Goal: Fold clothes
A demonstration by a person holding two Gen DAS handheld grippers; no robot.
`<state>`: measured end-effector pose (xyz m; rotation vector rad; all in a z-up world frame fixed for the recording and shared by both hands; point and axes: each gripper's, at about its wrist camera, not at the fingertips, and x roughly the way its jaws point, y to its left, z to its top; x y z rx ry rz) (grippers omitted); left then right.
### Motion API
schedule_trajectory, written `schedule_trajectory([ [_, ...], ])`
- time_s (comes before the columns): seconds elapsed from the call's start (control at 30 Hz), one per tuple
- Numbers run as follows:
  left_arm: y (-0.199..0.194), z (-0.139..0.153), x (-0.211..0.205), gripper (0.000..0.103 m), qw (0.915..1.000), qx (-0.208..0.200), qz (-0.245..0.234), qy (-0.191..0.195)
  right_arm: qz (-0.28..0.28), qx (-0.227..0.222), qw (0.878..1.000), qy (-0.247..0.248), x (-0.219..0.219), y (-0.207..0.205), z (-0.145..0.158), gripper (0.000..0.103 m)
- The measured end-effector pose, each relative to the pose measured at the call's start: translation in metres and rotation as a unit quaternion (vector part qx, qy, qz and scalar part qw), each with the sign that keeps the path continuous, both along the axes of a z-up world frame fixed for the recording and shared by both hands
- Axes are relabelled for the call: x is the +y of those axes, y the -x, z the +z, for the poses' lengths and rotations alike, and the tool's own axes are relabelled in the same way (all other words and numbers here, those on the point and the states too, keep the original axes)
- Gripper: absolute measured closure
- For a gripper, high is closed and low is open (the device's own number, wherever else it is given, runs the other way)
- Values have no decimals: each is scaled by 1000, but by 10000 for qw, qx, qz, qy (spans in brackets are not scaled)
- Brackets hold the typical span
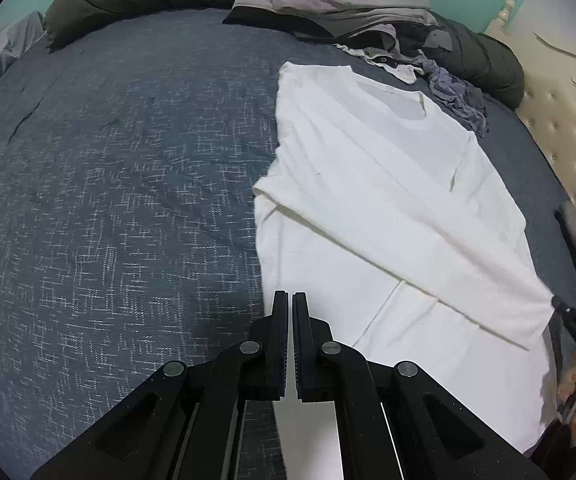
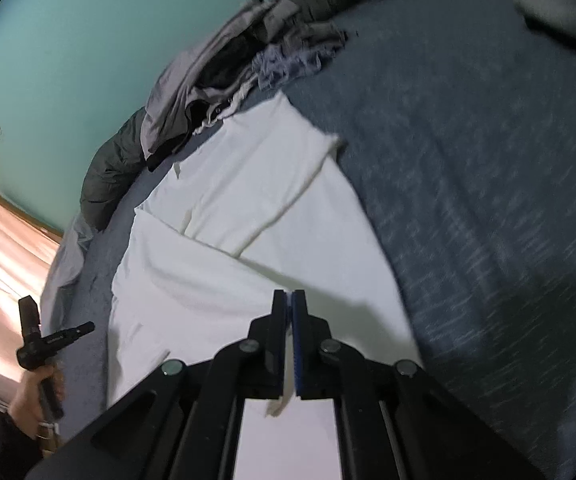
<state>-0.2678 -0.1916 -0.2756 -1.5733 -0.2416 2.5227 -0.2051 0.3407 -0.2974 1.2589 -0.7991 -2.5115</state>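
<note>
A white T-shirt [image 1: 372, 184] lies flat on the blue bedspread, collar toward the far clothes pile, with its left side folded in. One sleeve runs diagonally across the body to my right gripper [image 1: 556, 303] at the right edge. In the right wrist view my right gripper [image 2: 290, 294] is shut on white cloth, and a scrap of it [image 2: 275, 406] hangs under the fingers. The T-shirt [image 2: 223, 288] spreads out ahead of it. My left gripper [image 1: 290, 295] hovers over the shirt's lower left edge, shut, with nothing showing between its pads.
The blue patterned bedspread [image 1: 107, 200] stretches bare to the left. A pile of grey and dark clothes [image 1: 328, 4] and a dark puffy jacket [image 1: 484, 68] lie at the far side. A tufted cream headboard [image 1: 568, 128] borders the right. A hand [image 2: 31, 400] holds the other gripper.
</note>
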Motion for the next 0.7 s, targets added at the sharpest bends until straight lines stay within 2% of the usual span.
schedule_trajectory([
  [0.3, 2, -7, -4, 100, 9999, -60, 91, 20, -127, -260, 9993, -245, 1, 7, -29, 101],
  [0.53, 34, -20, -3, 99, 9992, -5, 158, 376, -39, -142, 9991, -399, -5, 10, -33, 101],
  [0.7, 58, -29, -2, 94, 9977, 37, 205, 643, -75, -187, 9997, -129, 1, 10, -38, 101],
])
